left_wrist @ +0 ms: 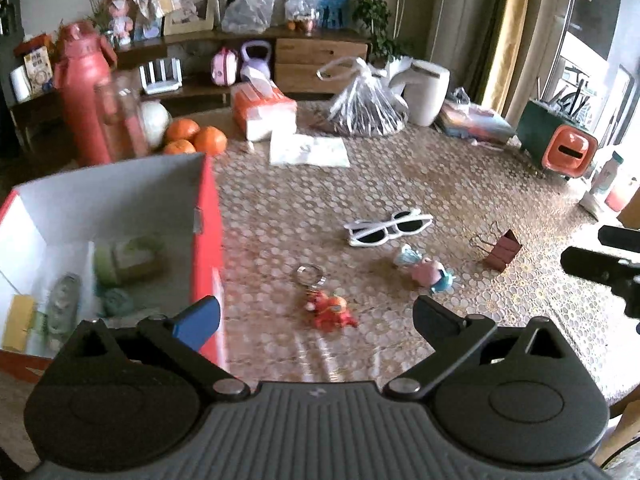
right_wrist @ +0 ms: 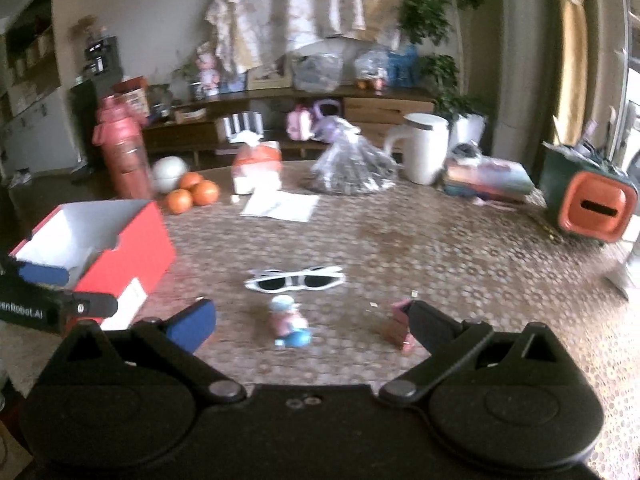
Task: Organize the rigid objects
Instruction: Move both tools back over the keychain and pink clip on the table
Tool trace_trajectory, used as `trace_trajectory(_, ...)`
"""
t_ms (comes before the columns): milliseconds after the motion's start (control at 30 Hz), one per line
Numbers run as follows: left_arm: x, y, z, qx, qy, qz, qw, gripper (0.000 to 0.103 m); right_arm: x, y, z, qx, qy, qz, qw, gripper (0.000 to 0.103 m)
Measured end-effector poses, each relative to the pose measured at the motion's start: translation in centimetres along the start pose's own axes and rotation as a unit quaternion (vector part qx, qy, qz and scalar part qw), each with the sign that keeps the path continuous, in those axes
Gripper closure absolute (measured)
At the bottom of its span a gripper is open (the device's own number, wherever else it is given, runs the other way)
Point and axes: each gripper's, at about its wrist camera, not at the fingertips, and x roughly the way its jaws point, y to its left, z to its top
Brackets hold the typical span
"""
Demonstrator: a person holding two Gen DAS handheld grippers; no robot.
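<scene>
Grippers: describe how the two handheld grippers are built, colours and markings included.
Both are black, with two round housings joined by linkage bars with silver pivot pins. On the left gripper and the right gripper, one finger has a blue pad and the other looks black. The left body is ribbed grey. In the right wrist view, the left gripper's side shows white lettering. No hands or sleeves are visible.

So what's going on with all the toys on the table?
Someone is tidying small things into a red box. A few items already lie inside it. Both tools are open and empty: the left tool hangs over a little red keychain toy, and the right tool hovers near a small pink and blue figure. White sunglasses and a binder clip also wait on the patterned tablecloth.
</scene>
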Motion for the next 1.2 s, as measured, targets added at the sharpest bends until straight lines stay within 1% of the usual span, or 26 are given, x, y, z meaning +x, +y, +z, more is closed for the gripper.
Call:
trace_trajectory(167, 2.8, -2.1, -0.3, 0.009, 0.014, 0.006, 0.9998, 0.000, 1.6, -2.9, -0.6, 0.018, 0.018, -0.017, 1.000, 0.000)
trace_trajectory(300, 5.2, -3.0, -0.4, -0.002, 0.031, 0.009, 0.9995, 0.000, 3.3, -4.6, -1.0, 0.034, 0.034, -0.023, 0.999, 0.000)
trace_trajectory(567, 8.6, -3.8, -1.4, -0.004, 0.047, 0.013, 0.9988, 0.000, 6.9, -6.1, -1.5, 0.032, 0.063, -0.026, 0.997, 0.000)
trace_trajectory(667, 9.8, -3.5, -1.7, -0.011, 0.049, 0.023, 0.9985, 0.000, 8.4, -6.5, -1.7, 0.036, 0.075, -0.024, 0.996, 0.002)
trace_trajectory(833, 10.8, -3.0, -2.4, -0.038, 0.040, 0.030, 0.9980, 0.000, 10.0, -6.7, -1.9, 0.030, 0.087, -0.025, 0.995, 0.007)
trace_trajectory(967, 11.3, -3.0, -2.7, -0.044, 0.038, 0.044, 0.9973, 0.001, 11.0, -6.9, -1.8, 0.027, 0.091, -0.026, 0.995, 0.012)
trace_trajectory(1000, 11.4, -2.9, -2.8, -0.046, 0.036, 0.049, 0.9971, 0.003, 11.3, -6.9, -1.8, 0.027, 0.092, -0.027, 0.995, 0.015)
trace_trajectory(1067, 11.5, -2.6, -2.9, -0.058, 0.037, 0.045, 0.9966, 0.017, 11.9, -7.0, -1.8, 0.028, 0.095, -0.025, 0.995, 0.019)
trace_trajectory(1133, 11.6, -2.4, -3.0, -0.066, 0.038, 0.044, 0.9962, 0.022, 12.4, -6.8, -1.9, 0.026, 0.098, -0.025, 0.995, 0.022)
trace_trajectory(1200, 11.6, -2.3, -3.0, -0.067, 0.036, 0.043, 0.9962, 0.022, 12.9, -6.7, -2.0, 0.026, 0.100, -0.025, 0.994, 0.026)
